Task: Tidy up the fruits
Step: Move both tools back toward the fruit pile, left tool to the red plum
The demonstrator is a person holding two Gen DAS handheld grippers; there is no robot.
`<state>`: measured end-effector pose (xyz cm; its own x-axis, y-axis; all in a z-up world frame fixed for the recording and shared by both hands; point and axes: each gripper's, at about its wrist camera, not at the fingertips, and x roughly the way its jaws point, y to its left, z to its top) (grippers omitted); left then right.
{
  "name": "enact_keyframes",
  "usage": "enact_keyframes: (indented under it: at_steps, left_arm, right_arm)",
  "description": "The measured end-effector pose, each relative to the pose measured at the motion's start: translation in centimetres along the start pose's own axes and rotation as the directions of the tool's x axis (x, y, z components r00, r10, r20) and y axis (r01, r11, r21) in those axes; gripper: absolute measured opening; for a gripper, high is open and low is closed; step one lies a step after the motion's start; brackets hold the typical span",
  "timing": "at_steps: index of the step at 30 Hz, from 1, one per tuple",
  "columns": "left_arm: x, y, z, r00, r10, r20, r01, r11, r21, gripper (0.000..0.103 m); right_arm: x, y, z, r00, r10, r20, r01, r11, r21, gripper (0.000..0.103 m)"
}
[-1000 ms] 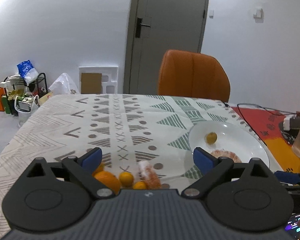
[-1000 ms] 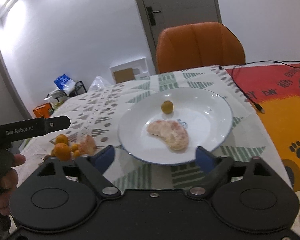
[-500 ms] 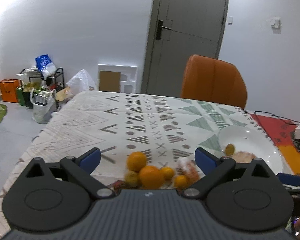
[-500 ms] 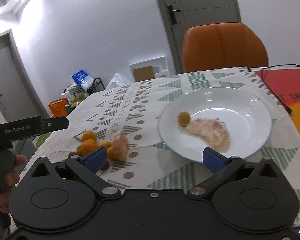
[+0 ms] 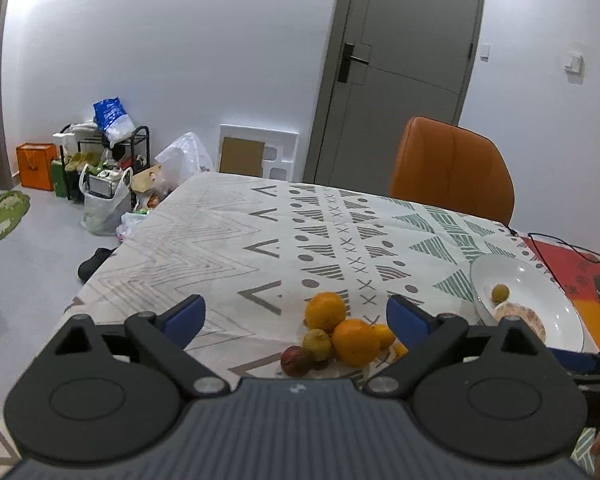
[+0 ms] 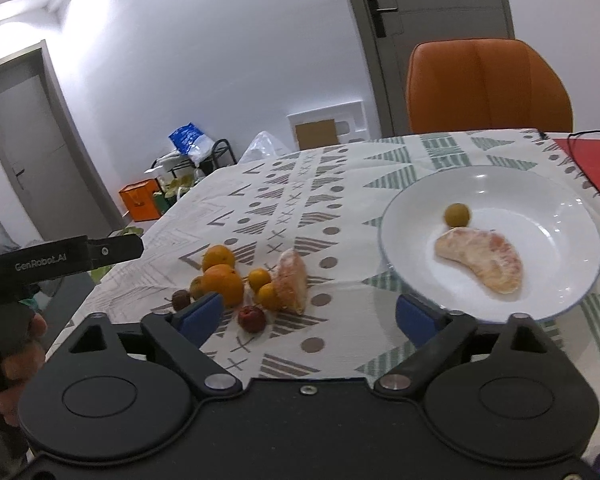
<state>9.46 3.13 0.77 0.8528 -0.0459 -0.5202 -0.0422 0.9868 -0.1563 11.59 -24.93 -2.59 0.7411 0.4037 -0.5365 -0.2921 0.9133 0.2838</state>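
Observation:
A pile of fruit lies on the patterned tablecloth: two oranges, small kumquats, a peeled citrus segment and a dark red fruit. To its right, a white plate holds a small yellow-green fruit and another peeled segment. My left gripper is open above the near table edge, left of the pile, and holds nothing. My right gripper is wide and its jaws are closing. The red fruit shows between them, but the pads touch nothing.
An orange chair stands at the far side before a grey door. A red mat with cables lies right of the plate. Bags and a rack sit on the floor off the table's left edge. A hand holds the left gripper's handle.
Both cameras have moved leftward along the table, so the pile and the plate now sit further right in each view. The right jaws have narrowed a little.

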Motion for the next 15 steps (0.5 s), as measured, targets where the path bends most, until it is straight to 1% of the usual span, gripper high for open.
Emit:
enact_keyframes:
  at_steps: [4, 6, 10, 12, 15]
  left_arm:
    - [0.1, 0.6, -0.5, 1.000, 0.006, -0.001, -0.006, 1.000, -0.007, 0.093]
    - [0.3, 1.0, -0.6, 1.000, 0.004, -0.010, -0.004, 1.000, -0.015, 0.089]
    - [0.8, 1.7, -0.9, 1.000, -0.004, -0.027, 0.003, 0.999, -0.039, 0.083]
    - [1.1, 1.9, -1.2, 0.999, -0.007, -0.034, 0.005, 0.999, -0.043, 0.078]
    - [1.5, 2.2, -1.5, 0.999, -0.013, -0.049, 0.011, 0.999, -0.048, 0.072]
  right_arm:
    - [0.7, 0.8, -0.4, 1.000, 0.019, -0.018, -0.019, 1.000, -0.007, 0.081]
    - [1.1, 1.1, -0.5, 0.999, 0.021, -0.028, -0.021, 1.000, -0.010, 0.075]
    - [1.7, 1.6, -0.5, 0.999, 0.025, -0.044, -0.026, 0.999, -0.021, 0.067]
    - [2.1, 1.8, -0.5, 0.998, 0.029, -0.055, -0.031, 0.999, -0.020, 0.060]
    - [2.5, 2.0, -0.5, 0.997, 0.035, -0.065, -0.036, 0.999, -0.018, 0.059]
